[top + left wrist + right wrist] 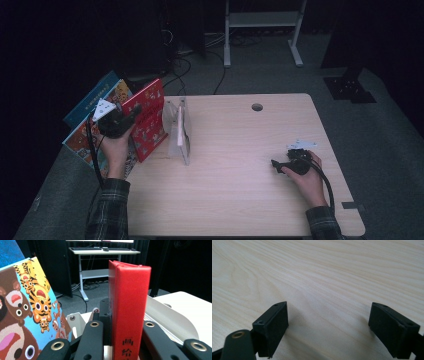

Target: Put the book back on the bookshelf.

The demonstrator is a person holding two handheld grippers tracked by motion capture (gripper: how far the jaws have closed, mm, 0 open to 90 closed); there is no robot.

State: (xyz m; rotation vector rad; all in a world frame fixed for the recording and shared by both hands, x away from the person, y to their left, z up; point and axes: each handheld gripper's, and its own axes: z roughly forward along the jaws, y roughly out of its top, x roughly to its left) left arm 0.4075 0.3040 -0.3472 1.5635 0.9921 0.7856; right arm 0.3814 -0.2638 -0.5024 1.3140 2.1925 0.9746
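Black fingers (96, 340) of the left gripper (116, 121) filled the bottom of the left gripper view, pinching a red book (130, 310) by its spine edge. That book stood upright at the centre of the frame. In the high view it sat at the left of the frame, tilted, at the left end of the pale wooden bench (240, 175). Beside it, at the far left, leaned a blue picture book with tigers and bears (27, 312). Just right of the red book stood a clear holder with a pale upright divider (181, 132); its exact shape was hard to make out in the dim light.

Lower right in the high view, the right gripper (287, 164) rested on the bench in the person's hand. Its fingers (270, 327) were spread wide over bare wood, holding nothing.

The main risk looked like the red book twisting or slipping, since it was gripped along one narrow edge. A swing could also knock the blue book or tip the clear holder.
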